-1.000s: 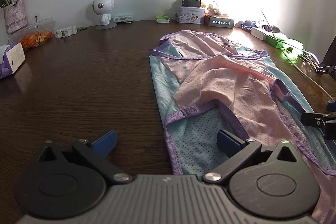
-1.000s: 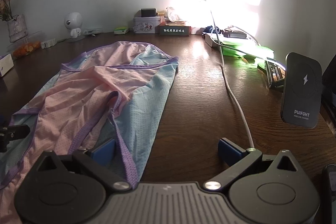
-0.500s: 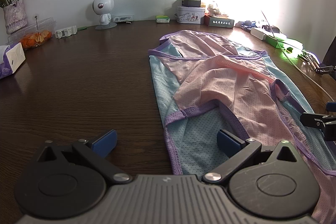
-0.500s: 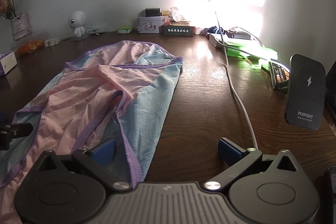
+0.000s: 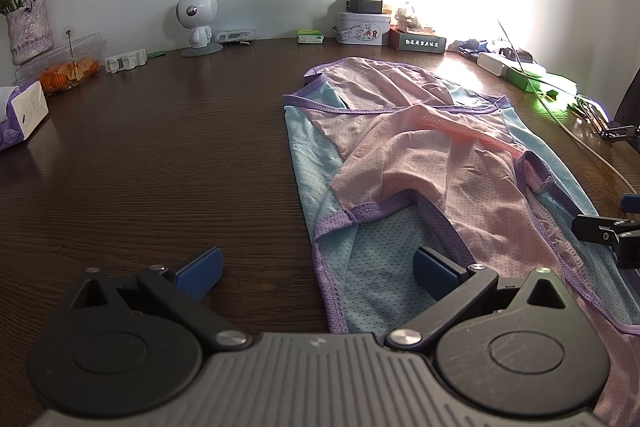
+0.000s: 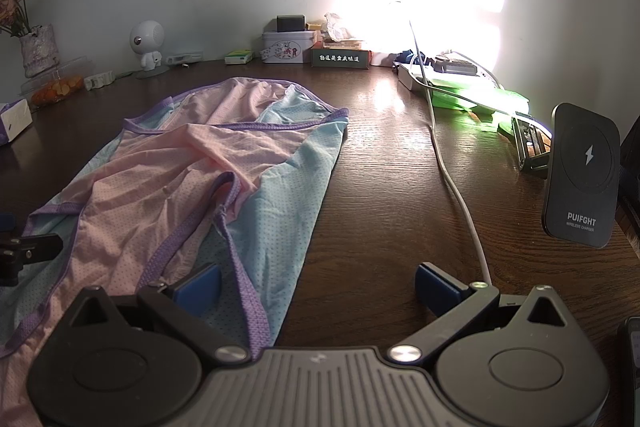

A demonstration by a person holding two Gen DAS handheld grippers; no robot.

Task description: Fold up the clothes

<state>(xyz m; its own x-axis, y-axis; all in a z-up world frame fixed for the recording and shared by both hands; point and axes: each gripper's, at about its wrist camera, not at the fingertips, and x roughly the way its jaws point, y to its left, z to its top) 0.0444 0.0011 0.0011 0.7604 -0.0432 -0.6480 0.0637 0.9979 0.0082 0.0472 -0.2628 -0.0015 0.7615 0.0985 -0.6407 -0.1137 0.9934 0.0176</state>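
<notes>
A pink and light-blue mesh garment with purple trim (image 5: 420, 167) lies spread lengthwise on the dark wooden table (image 5: 160, 167); it also shows in the right wrist view (image 6: 192, 179). My left gripper (image 5: 316, 269) is open low over the garment's near left edge, its right finger above the cloth. My right gripper (image 6: 316, 283) is open over the garment's near right edge, its left finger above the purple trim. Each gripper shows at the edge of the other's view. Neither holds anything.
A white cable (image 6: 452, 187) runs down the table right of the garment. A black wireless charger (image 6: 582, 175) stands at the right. Boxes and a tin (image 5: 362, 31) line the back wall. A robot figurine (image 5: 197, 23), vase, snack box and tissue box (image 5: 20, 115) sit at the left.
The right gripper has moved slightly, so its view shifted a little. The left gripper and the garment have stayed still.
</notes>
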